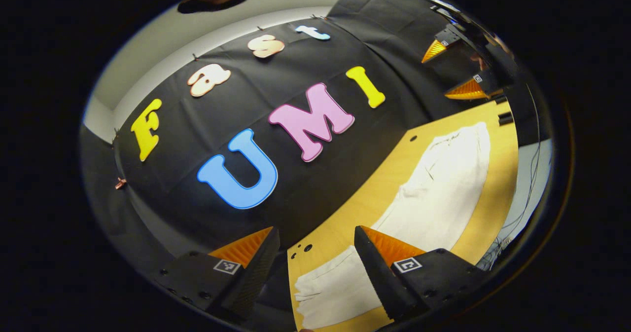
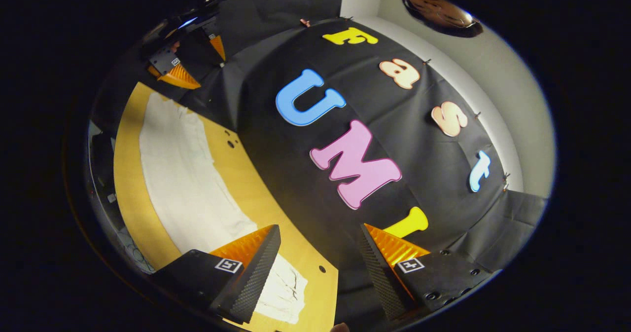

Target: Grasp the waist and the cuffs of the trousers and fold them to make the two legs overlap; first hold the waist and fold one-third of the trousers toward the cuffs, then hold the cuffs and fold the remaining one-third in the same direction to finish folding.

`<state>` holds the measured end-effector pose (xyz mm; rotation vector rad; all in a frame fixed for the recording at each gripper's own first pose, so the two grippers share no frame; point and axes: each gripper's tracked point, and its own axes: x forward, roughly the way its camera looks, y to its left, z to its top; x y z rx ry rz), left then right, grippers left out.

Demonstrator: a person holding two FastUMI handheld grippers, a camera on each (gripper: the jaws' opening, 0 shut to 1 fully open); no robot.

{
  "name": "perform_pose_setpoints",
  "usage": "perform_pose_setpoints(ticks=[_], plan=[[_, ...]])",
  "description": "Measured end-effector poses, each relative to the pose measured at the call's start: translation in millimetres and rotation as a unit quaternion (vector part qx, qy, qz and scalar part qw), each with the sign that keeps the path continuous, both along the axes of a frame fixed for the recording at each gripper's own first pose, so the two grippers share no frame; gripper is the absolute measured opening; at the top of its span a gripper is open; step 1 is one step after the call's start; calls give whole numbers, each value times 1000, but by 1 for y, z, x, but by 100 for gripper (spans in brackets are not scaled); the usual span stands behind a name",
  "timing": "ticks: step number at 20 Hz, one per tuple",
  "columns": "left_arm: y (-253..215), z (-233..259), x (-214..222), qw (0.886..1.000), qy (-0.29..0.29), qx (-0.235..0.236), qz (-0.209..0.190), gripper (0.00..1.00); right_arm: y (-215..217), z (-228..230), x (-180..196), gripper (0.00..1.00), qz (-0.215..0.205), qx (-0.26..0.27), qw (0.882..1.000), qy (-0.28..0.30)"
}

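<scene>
1. Two fingers of the left tool (image 1: 315, 268) stand nearest at the bottom of the left gripper view, spread wide apart and pinching nothing.
2. White trousers (image 1: 434, 189) lie flat and stretched out on the wooden table (image 1: 500, 184), running from just under this tool toward the far end.
3. One end of the trousers lies under the tool's right finger (image 1: 379, 268); whether the finger touches the cloth, I cannot tell.
4. At the far end of the table, the right tool (image 1: 451, 73) hangs above the other end of the trousers, also spread.
5. From the right gripper view, the right tool (image 2: 318, 268) is spread wide and empty.
6. Its left finger (image 2: 254, 273) is over the near end of the trousers (image 2: 182, 184), which lie along the table (image 2: 130, 184).
7. Far off in this view, the left tool (image 2: 194, 63) is above the other end.
8. Small dark holes (image 2: 230, 139) mark the table edge near the black wall (image 2: 276, 174).
</scene>
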<state>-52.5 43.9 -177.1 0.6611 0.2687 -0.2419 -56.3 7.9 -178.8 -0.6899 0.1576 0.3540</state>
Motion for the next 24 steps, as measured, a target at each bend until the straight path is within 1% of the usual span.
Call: perform_pose_setpoints(ticks=[2, 5, 8, 9, 10, 11, 12, 13, 18, 21, 24], plan=[[-5, -26, 2, 999, 21, 28, -26, 96, -6, -33, -5, 98, 17, -19, 999, 28], [-6, -63, -9, 995, 61, 60, -55, 96, -16, -82, -17, 98, 41, -48, 995, 78], [5, -108, -26, 987, 121, 86, -61, 96, -31, -129, -32, 98, 61, -71, 987, 133], [8, -123, -34, 983, 143, 92, -63, 96, -35, -141, -37, 100, 67, -77, 984, 148], [11, -138, -41, 979, 168, 98, -68, 96, -42, -152, -40, 97, 71, -86, 981, 159], [14, -154, -50, 974, 189, 107, -71, 96, -49, -162, -43, 100, 74, -93, 978, 172], [19, -167, -55, 969, 207, 117, -74, 96, -53, -171, -44, 97, 75, -99, 975, 183], [24, -176, -59, 964, 221, 126, -76, 96, -57, -179, -47, 97, 76, -105, 972, 195], [41, -210, -63, 944, 263, 176, -98, 96, -69, -208, -50, 96, 90, -141, 961, 219], [55, -234, -78, 928, 305, 180, -118, 96, -77, -217, -57, 96, 94, -148, 957, 232], [68, -249, -81, 910, 333, 209, -132, 96, -78, -227, -61, 97, 100, -156, 952, 245]])
